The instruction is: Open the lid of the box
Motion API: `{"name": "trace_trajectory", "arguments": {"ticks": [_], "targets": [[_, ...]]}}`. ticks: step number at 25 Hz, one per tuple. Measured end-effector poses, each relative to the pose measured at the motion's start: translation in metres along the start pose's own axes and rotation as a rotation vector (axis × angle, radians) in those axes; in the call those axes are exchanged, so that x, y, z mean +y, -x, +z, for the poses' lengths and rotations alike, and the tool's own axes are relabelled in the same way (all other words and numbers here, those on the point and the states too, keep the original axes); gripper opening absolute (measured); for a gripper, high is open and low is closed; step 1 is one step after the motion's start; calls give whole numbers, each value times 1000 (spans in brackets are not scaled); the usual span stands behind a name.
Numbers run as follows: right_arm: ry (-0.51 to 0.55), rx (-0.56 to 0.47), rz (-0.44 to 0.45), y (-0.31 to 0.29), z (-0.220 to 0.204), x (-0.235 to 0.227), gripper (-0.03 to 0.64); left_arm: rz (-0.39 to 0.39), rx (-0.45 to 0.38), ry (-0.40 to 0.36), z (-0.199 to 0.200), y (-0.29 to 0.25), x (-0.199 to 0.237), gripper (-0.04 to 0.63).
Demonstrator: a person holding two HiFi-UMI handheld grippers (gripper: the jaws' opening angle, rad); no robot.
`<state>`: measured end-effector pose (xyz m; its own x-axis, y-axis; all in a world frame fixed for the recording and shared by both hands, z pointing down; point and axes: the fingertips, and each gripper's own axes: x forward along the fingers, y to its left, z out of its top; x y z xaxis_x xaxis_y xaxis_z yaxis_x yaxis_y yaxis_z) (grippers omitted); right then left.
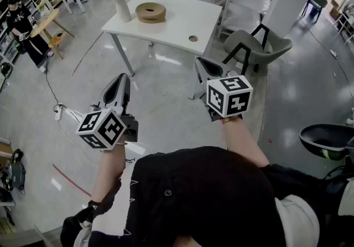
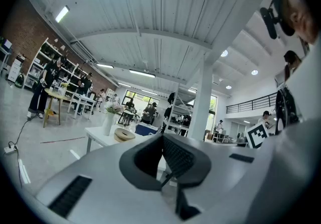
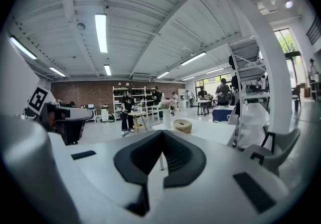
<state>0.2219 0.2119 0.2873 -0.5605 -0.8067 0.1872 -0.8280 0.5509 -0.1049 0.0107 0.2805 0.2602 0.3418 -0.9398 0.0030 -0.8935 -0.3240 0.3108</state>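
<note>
A round, light wooden box [image 1: 150, 12] with a flat lid rests on a white table [image 1: 171, 32] far ahead of me; it also shows small in the left gripper view [image 2: 124, 134] and the right gripper view [image 3: 182, 126]. Both grippers hang in mid-air over the floor, well short of the table. My left gripper [image 1: 123, 77] points toward the table, jaws together and empty [image 2: 163, 136]. My right gripper [image 1: 200, 62] is likewise shut with nothing in it [image 3: 163, 132].
A white vase with flowers [image 1: 122, 6] stands beside the box. A grey chair [image 1: 259, 46] sits right of the table, and another seat [image 1: 326, 140] at the far right. A power strip and cable [image 1: 57, 112] lie on the floor at left. A person [image 1: 25, 30] stands far left.
</note>
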Motion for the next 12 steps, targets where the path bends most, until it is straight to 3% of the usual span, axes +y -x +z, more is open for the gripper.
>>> {"name": "trace_trajectory", "arguments": {"ticks": [12], "targets": [[-29, -4, -16, -6, -6, 8, 5, -28, 1, 34, -2, 4, 11, 11]]}}
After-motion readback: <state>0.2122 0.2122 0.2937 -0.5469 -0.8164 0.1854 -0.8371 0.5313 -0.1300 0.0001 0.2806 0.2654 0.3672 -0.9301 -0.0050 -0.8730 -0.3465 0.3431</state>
